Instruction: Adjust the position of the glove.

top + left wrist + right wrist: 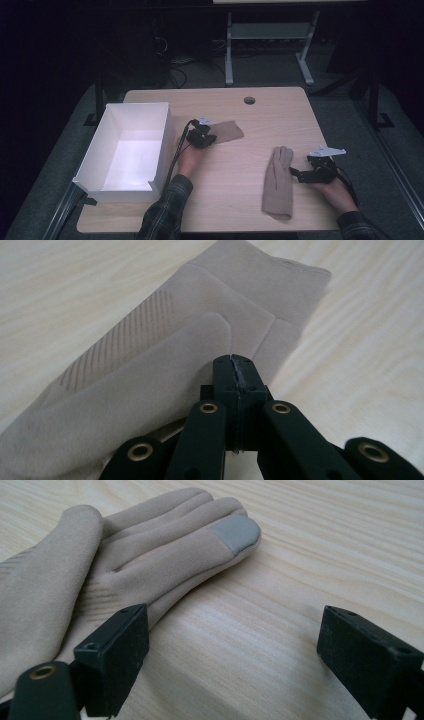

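Beige fabric is what I'm working with: two gloves on the wooden counter. My left gripper has its jaws fully together, tips resting on the far glove; whether a fold of cloth is pinched between them I cannot tell. That glove lies just at 3 o'clock of the white box. I judge this as the pick-up step, with the box as the likely destination. Next I'd lift slightly to check the fabric comes up, then carry it toward 9 o'clock over the box wall, which stands tall enough to snag a dangling cuff. My right gripper stands wide open and holds nothing, one jaw just beside the second glove, whose fingers point to 12 o'clock in the high view. A cable hole sits near the far edge, well apart.
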Motion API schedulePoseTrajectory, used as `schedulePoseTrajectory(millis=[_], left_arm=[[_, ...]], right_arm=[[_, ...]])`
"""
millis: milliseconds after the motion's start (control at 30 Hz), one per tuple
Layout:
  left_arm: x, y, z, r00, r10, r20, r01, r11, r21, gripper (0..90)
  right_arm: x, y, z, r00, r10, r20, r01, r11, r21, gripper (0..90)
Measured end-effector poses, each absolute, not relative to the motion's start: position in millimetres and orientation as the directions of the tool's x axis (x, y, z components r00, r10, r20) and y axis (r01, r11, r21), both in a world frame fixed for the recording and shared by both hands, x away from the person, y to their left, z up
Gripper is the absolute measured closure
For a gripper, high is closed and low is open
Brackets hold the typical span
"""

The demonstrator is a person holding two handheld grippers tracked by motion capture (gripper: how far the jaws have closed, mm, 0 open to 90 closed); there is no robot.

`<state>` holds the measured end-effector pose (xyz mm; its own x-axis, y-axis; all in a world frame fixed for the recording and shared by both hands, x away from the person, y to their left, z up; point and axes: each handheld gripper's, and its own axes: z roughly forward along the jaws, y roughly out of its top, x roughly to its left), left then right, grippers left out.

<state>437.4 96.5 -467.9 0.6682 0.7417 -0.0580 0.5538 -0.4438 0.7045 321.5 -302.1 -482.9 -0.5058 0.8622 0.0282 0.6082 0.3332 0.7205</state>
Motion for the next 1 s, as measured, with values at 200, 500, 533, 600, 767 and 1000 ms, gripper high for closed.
schedulePoseTrajectory(millis=[200, 500, 533, 600, 767, 1000], left_arm=[[423, 95, -466, 0.682, 0.727, -0.081, 0.561, -0.449, 0.696, 89.9], [394, 89, -464, 0.733, 0.675, -0.08, 0.539, -0.505, 0.675, 89.9], [394, 89, -464, 0.733, 0.675, -0.08, 0.539, -0.505, 0.675, 89.9], [385, 87, -463, 0.747, 0.661, -0.071, 0.527, -0.524, 0.669, 89.9], [371, 85, -463, 0.756, 0.649, -0.083, 0.526, -0.529, 0.666, 89.9], [368, 74, -451, 0.774, 0.627, -0.092, 0.501, -0.517, 0.694, 89.8]], right_arm=[[321, -302, -483, -0.504, 0.863, 0.033, 0.613, 0.33, 0.718, 12.8], [321, -302, -483, -0.504, 0.863, 0.033, 0.613, 0.33, 0.718, 12.8], [321, -302, -483, -0.504, 0.863, 0.033, 0.613, 0.33, 0.718, 12.8], [321, -302, -483, -0.504, 0.863, 0.033, 0.613, 0.33, 0.718, 12.8], [321, -302, -483, -0.504, 0.863, 0.033, 0.612, 0.33, 0.718, 12.8], [321, -302, -483, -0.504, 0.863, 0.033, 0.613, 0.33, 0.718, 12.8]])
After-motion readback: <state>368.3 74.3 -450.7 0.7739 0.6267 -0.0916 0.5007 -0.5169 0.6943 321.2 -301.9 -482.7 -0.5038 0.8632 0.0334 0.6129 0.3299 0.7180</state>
